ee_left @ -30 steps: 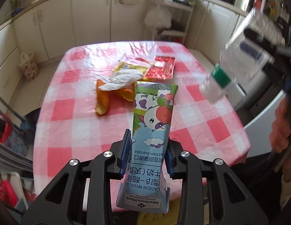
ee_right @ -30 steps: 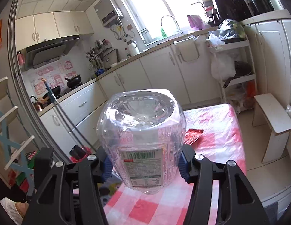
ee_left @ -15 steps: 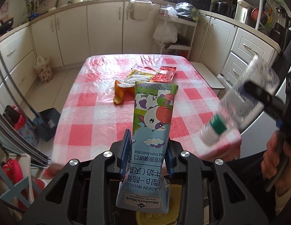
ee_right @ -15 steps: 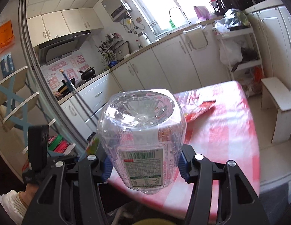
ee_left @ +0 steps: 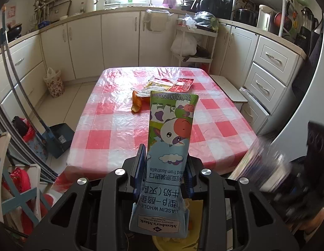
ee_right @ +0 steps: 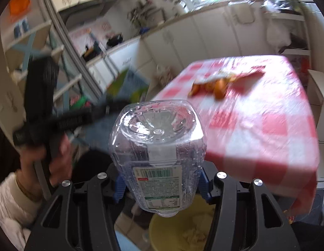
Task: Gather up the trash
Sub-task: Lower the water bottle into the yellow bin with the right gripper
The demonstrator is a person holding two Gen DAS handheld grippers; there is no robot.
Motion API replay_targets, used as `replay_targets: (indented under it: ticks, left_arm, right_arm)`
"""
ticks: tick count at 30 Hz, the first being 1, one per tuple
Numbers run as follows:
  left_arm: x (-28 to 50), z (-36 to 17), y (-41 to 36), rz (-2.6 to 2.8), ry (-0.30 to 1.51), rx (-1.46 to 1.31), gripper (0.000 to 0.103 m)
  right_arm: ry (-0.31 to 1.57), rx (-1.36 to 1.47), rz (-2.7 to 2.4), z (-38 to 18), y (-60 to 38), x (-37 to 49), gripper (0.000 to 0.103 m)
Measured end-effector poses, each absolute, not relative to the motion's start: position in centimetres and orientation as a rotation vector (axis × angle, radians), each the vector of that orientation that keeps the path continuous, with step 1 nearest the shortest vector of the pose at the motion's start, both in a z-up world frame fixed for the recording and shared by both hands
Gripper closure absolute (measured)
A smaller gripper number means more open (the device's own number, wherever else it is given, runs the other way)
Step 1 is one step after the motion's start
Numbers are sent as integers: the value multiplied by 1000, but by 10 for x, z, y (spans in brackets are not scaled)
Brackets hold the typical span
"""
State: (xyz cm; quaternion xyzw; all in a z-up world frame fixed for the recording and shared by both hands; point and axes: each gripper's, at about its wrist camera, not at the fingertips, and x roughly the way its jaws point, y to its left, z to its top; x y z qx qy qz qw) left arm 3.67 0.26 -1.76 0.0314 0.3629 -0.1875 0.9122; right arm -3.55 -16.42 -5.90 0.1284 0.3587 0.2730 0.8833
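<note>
Both hands have drawn back from the counter (ee_left: pixel 111 125) since the earlier frames, and a yellow bin (ee_right: pixel 195 230) now shows just below the jaws. Left gripper (ee_left: pixel 164 173) grasps the flattened milk carton (ee_left: pixel 170 146); right gripper (ee_right: pixel 162 184) clamps the clear plastic bottle (ee_right: pixel 160 152), base forward. To drop cleanly, I judge each item should be centred over the bin's mouth before release, one after the other. Farther off, orange peel (ee_left: pixel 137 104) and wrappers (ee_left: pixel 172 83) lie on the counter.

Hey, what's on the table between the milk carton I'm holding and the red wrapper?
Left wrist view: orange peel and a crumpled tissue lie between the milk carton and red wrapper.
</note>
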Motion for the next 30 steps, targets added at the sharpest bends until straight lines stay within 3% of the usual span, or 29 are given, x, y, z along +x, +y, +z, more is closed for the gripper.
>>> replay_targets:
  ticks: [23, 30]
  left_arm:
    - [9, -11, 13, -396, 709, 54, 71]
    - [4, -12, 12, -403, 710, 55, 71]
  right_arm:
    - [1159, -147, 636, -157, -85, -55, 47]
    - [1184, -131, 587, -165, -92, -53, 36]
